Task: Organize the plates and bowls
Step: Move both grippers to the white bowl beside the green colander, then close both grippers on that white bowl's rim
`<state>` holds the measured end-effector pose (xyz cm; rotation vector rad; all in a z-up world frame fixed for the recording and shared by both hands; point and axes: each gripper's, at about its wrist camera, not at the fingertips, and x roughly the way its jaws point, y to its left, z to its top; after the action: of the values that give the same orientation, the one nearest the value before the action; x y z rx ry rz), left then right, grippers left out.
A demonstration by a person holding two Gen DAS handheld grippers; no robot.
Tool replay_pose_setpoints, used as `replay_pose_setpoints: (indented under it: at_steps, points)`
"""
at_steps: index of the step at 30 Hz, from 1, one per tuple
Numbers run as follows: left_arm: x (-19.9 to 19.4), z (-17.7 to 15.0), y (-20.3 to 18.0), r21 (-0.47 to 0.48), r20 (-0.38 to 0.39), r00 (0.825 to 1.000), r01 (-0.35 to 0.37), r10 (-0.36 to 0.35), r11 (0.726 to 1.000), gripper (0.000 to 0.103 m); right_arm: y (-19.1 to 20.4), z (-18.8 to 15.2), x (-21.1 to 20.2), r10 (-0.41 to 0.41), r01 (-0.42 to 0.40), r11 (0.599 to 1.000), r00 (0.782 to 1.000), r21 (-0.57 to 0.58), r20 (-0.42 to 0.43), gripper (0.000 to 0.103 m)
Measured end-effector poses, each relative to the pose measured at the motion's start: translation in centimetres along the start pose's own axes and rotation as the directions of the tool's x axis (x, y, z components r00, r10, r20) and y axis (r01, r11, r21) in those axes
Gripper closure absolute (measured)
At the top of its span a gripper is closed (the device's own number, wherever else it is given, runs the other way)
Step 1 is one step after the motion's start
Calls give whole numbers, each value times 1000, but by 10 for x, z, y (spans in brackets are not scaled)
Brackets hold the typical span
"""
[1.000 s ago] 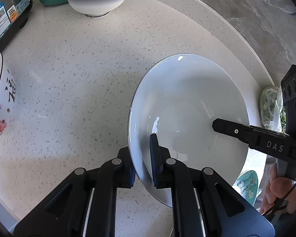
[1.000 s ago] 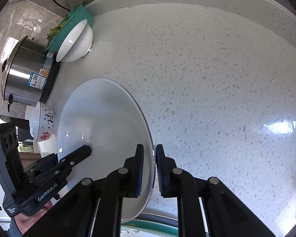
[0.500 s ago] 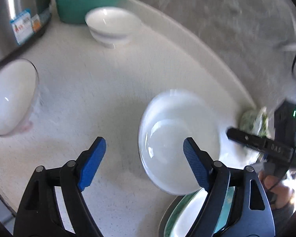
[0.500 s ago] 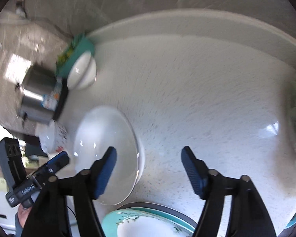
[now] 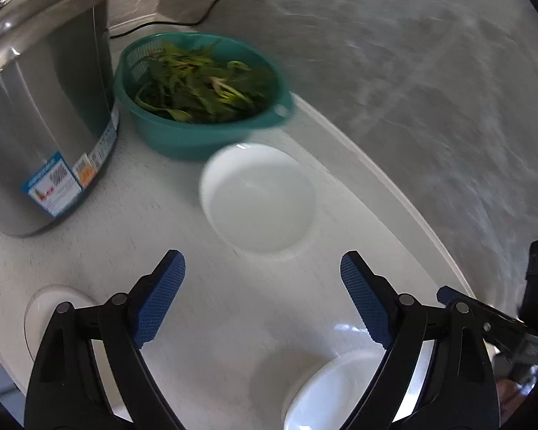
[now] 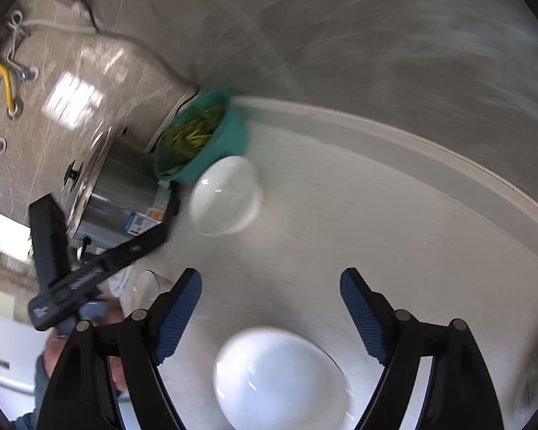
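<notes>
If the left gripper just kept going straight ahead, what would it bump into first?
Probably the round white bowl on the pale speckled counter, directly ahead between the left gripper's open fingers; depth is hard to judge.

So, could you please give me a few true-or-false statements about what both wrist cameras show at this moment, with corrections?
1. The left gripper is open and holds nothing. True.
2. The right gripper is clamped on a plate rim. False: its jaws stand wide apart, empty.
3. The teal basket holds leafy greens. True.
4. The white bowl sits inside the teal basket. False: it stands on the counter in front of it.
5. The steel pot stands beside the teal basket. True.
</notes>
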<state>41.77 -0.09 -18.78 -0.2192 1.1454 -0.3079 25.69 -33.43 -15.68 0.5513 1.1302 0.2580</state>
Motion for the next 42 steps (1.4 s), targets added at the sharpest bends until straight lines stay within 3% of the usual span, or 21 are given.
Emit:
replay_pose_setpoints:
  at_steps: [4,6,9,15,17,23,26,28,29,32,42]
  points:
    - [41,28,25,-67,-58,998,-33,29,997,23,18,43,50,-6,4,1000,997,-27,-77,27]
    - [54,35,36,-93,-85,996,-27,19,995,36,22,60,76,-10,8,1000,994,-24,-113,28]
    - [74,47,51,-113,-119,993,-21,8,993,36,22,72,103,-22,20,1000,989,-12,-143,29]
    - [99,64,66,-134,-164,986,5,-27,991,36,6,84,147,50,-37,996,981,77,-186,32]
    - [106,67,69,-141,-181,983,12,-37,990,38,-1,84,153,72,-52,993,978,106,-196,37]
    - [122,63,78,-165,-217,974,31,-67,986,75,-14,87,171,134,-97,980,967,172,-218,46]
    - [125,59,80,-178,-227,970,45,-85,983,82,-17,87,180,169,-124,972,958,198,-231,53]
    - [125,60,82,-187,-223,970,58,-100,981,84,-18,87,184,183,-135,970,955,204,-234,59]
    - [125,62,82,-182,-223,969,66,-106,981,88,-18,87,186,190,-141,968,953,208,-237,68]
    - [124,61,79,-162,-223,970,64,-100,985,90,-18,87,191,200,-148,966,948,212,-246,84]
    - [110,62,69,-146,-206,970,102,-131,984,94,-31,83,175,199,-147,959,958,241,-208,88]
